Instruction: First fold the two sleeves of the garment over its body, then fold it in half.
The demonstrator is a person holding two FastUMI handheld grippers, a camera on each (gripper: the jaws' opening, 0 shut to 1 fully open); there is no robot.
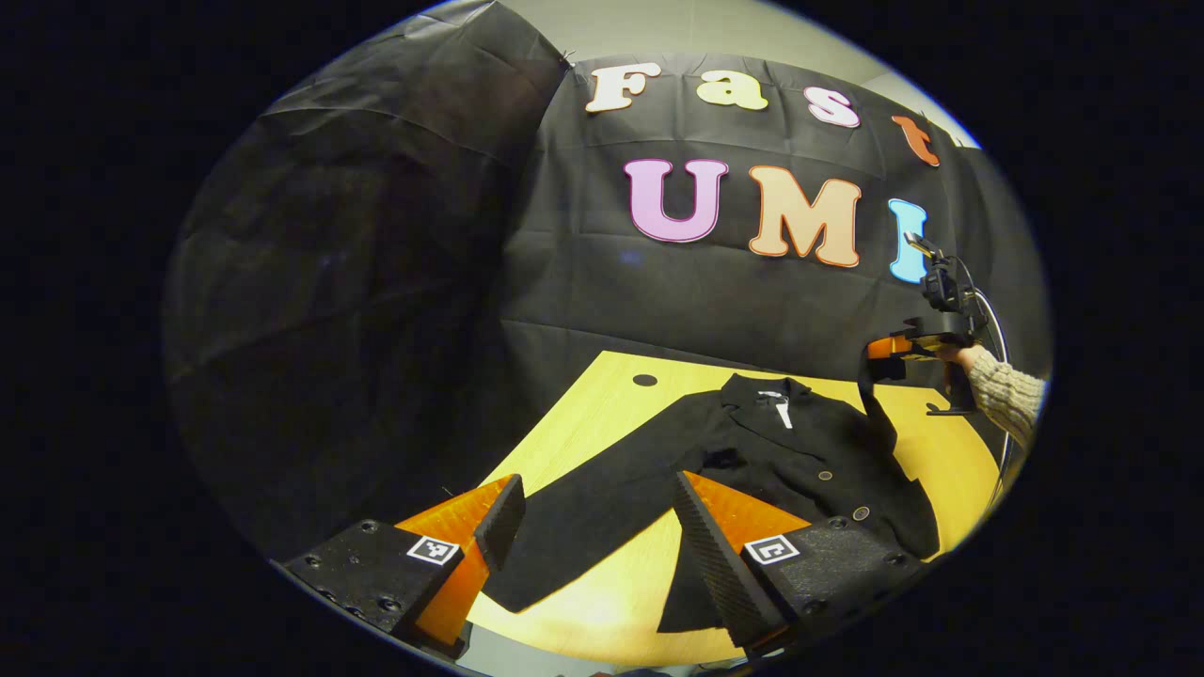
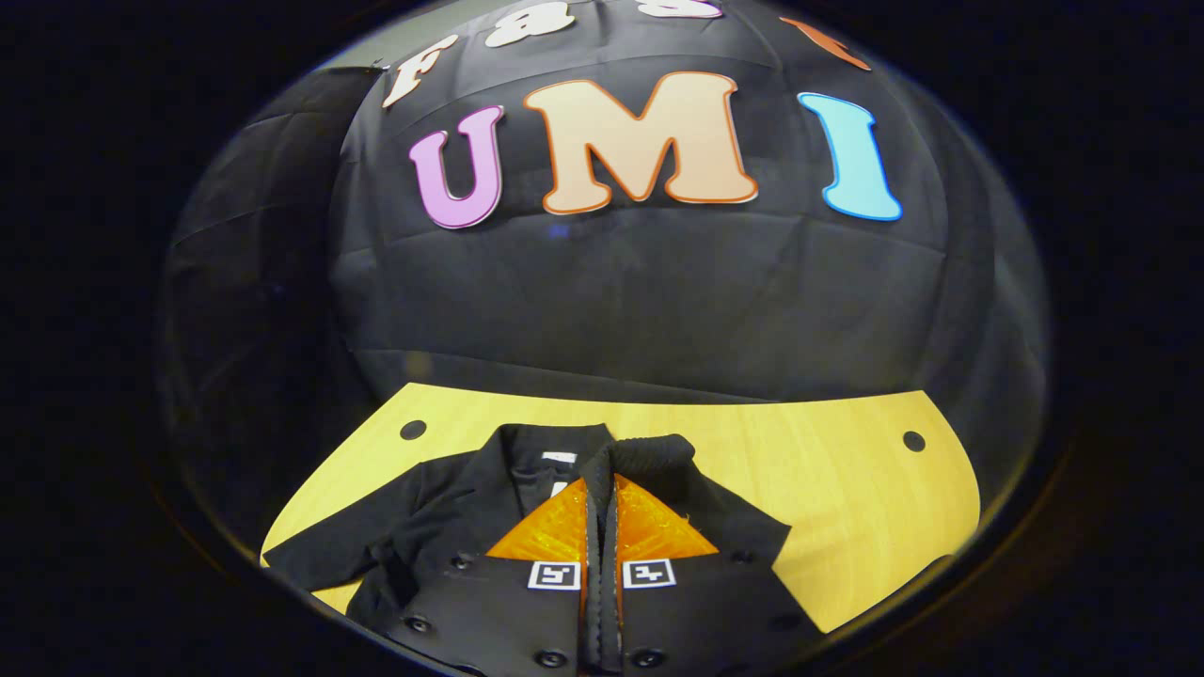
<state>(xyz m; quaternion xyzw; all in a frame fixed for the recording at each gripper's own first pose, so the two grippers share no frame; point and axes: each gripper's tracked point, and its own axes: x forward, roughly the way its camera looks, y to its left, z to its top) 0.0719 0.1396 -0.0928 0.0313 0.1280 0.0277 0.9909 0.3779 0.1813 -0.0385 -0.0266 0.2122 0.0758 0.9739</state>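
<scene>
On smooth wooden table [image 2: 828, 470], black woolly coat [image 1: 752, 451], sleeve [image 2: 649, 456] pinched by right hand-held gripper [image 2: 602, 498]

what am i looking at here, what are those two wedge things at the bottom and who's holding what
Those wedges are the two fingers of a hand-held gripper; a person carries one in each hand, each with a camera looking along its fingers. In the left gripper view, the left hand-held gripper hangs open above the black button-front jacket spread on the yellow wooden table. Farther off, a hand in a knitted sleeve lifts one jacket sleeve with the other tool. In the right gripper view, the right hand-held gripper is pinched shut on that black cloth.
</scene>
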